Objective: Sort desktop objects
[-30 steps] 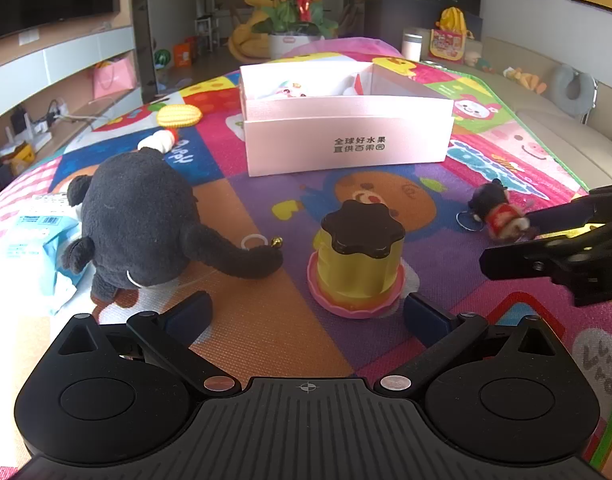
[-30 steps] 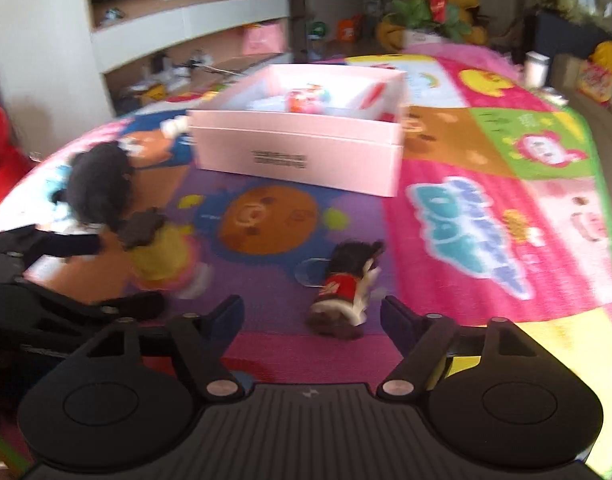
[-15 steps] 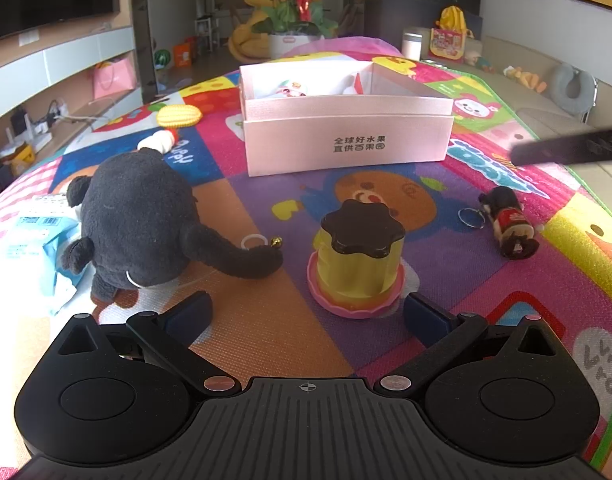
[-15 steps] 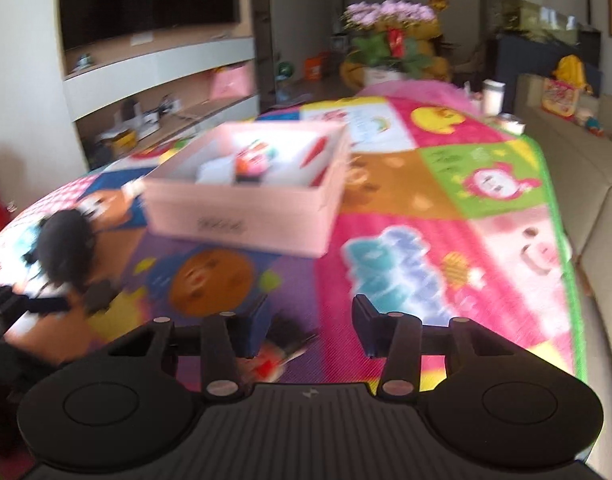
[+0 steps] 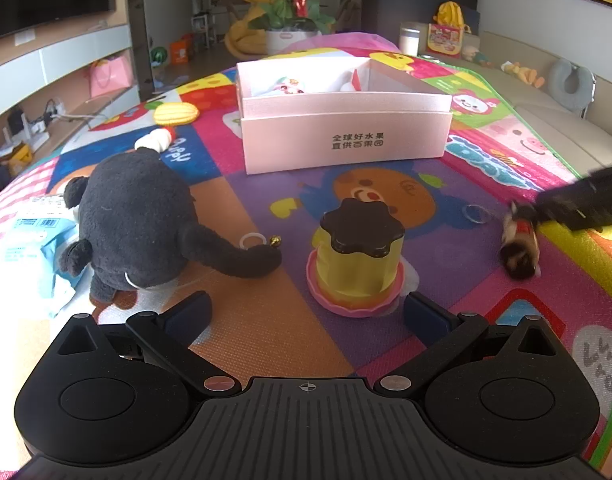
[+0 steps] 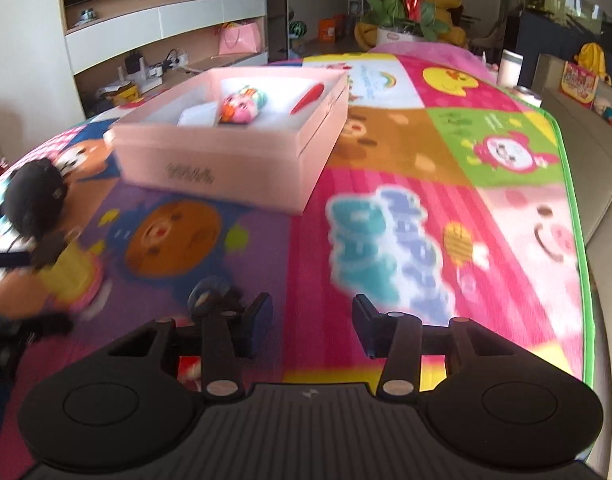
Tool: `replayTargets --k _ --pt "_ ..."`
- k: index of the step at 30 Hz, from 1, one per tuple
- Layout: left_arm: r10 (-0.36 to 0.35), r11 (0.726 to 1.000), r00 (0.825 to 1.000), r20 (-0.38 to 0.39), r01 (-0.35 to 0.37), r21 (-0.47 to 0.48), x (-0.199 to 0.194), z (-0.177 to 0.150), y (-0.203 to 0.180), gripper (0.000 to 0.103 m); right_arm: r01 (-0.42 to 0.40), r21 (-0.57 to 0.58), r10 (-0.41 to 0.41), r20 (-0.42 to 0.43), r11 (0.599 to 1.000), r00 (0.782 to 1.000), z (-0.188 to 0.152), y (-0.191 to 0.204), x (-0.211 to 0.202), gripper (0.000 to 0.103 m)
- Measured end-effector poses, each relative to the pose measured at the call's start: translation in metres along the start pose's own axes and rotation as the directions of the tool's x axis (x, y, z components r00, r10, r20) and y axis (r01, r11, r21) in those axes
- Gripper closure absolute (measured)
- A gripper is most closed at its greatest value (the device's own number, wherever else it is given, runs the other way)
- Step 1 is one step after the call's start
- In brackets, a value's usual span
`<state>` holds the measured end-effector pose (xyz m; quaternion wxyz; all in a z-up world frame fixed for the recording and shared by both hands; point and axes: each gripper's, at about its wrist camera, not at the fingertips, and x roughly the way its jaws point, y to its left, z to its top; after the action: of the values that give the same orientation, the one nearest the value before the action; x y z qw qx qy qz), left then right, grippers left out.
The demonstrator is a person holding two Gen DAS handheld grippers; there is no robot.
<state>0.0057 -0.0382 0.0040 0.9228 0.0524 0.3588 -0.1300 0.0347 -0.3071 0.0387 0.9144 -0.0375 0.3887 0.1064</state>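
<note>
The small plush keychain point(image 5: 520, 246), a dark figure in a red top, lies on the play mat point(image 5: 266, 332) to the right of the yellow pudding toy point(image 5: 356, 258), well short of the pink box point(image 5: 346, 140) where sorted things already sit. In the left wrist view the right gripper point(image 5: 582, 204) shows as a dark blurred bar touching or just above the keychain's head end. In its own view the right gripper point(image 6: 312, 322) has its jaws apart with only mat between them, and the keychain point(image 6: 214, 300) sits outside the left finger point(image 6: 258, 320), partly hidden under it. The left gripper point(image 5: 306, 316) hovers low with jaws wide apart, the pudding toy just ahead of them and the black plush mouse point(image 5: 138, 224) off to the left.

The risk, as I judge it, is a missed grasp: if the right jaws close now they would meet on nothing, or the left finger would nudge the keychain sideways toward the pudding toy. The blur suggests fast motion (making alignment harder), and the loose key ring point(image 5: 476, 214) could snag a finger
</note>
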Motion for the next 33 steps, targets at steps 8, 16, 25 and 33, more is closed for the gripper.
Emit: replayTargets --k 8,16,25,33 --pt "-0.01 1.0 1.0 -0.012 0.009 -0.017 -0.004 0.001 0.004 0.0 -0.108 -0.031 0.109 0.041 0.994 0.993 -0.015 0.023 -0.037 0.036" --pt "0.024 0.999 0.999 0.045 -0.022 -0.049 -0.036 -0.002 0.021 0.0 -0.151 -0.114 0.159 0.07 0.982 0.985 -0.008 0.058 -0.02 0.025" --pt "-0.032 0.999 0.998 0.06 0.034 -0.042 -0.033 0.001 0.011 0.0 -0.191 -0.187 0.206 0.063 0.964 0.976 -0.011 0.071 -0.019 0.037" --pt "-0.039 0.999 0.997 0.068 0.04 -0.013 -0.032 0.006 -0.003 0.0 -0.178 -0.16 0.19 0.06 0.971 0.98 -0.014 0.071 -0.021 0.031"
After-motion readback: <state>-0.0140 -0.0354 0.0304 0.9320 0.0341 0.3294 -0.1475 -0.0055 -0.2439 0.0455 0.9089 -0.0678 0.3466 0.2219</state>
